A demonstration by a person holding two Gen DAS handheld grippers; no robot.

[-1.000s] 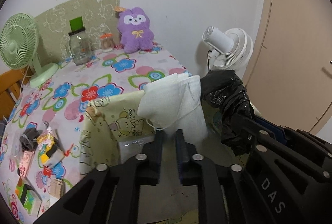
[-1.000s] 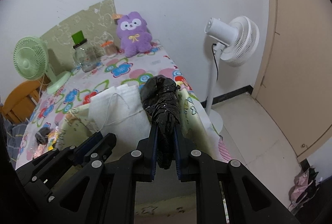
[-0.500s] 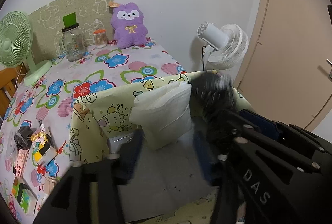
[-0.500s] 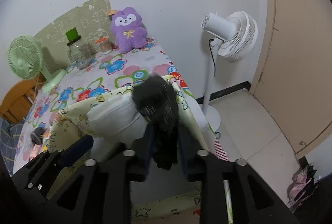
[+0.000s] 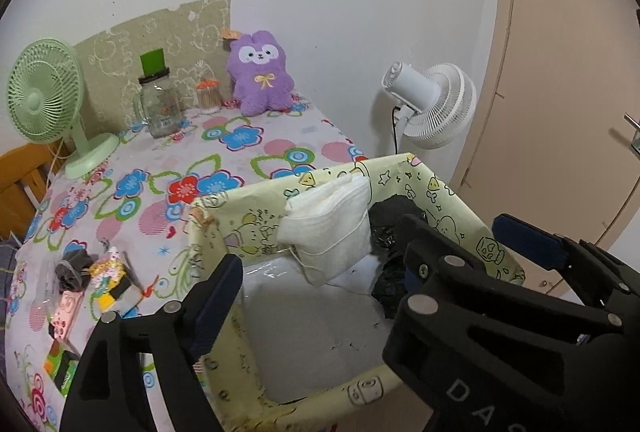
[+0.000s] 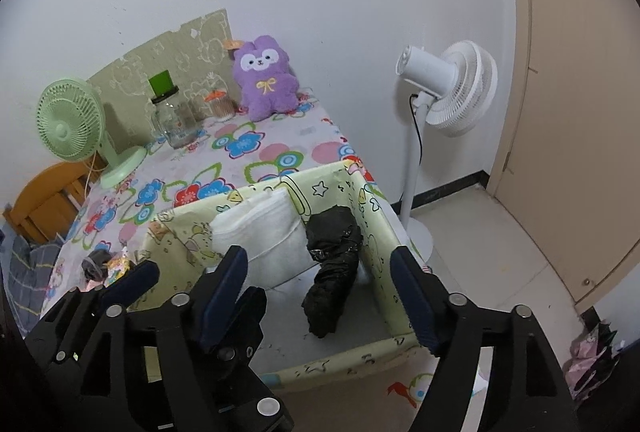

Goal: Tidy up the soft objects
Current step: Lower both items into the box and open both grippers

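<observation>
L gripper [image 5: 320, 272] jaws apart, just opened, empty | R gripper [image 6: 320, 288] same | white pack [image 5: 332, 228], black bundle [image 6: 332, 272] in box [image 6: 352, 356] | bundle half hidden by R gripper in left view

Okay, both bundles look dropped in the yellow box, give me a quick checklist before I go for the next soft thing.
1. Left gripper free: ok, jaws just opened, nothing between them.
2. Right gripper free: ok, jaws just opened, clear of the bundle.
3. White folded cloth bundle inside the yellow cartoon-print box: ok, leaning on the back wall.
4. Black crumpled plastic bundle in the box: ok, beside the white one.
5. Grey rolled fabric piece on the floral tablecloth: not ok, outside the box.
</observation>
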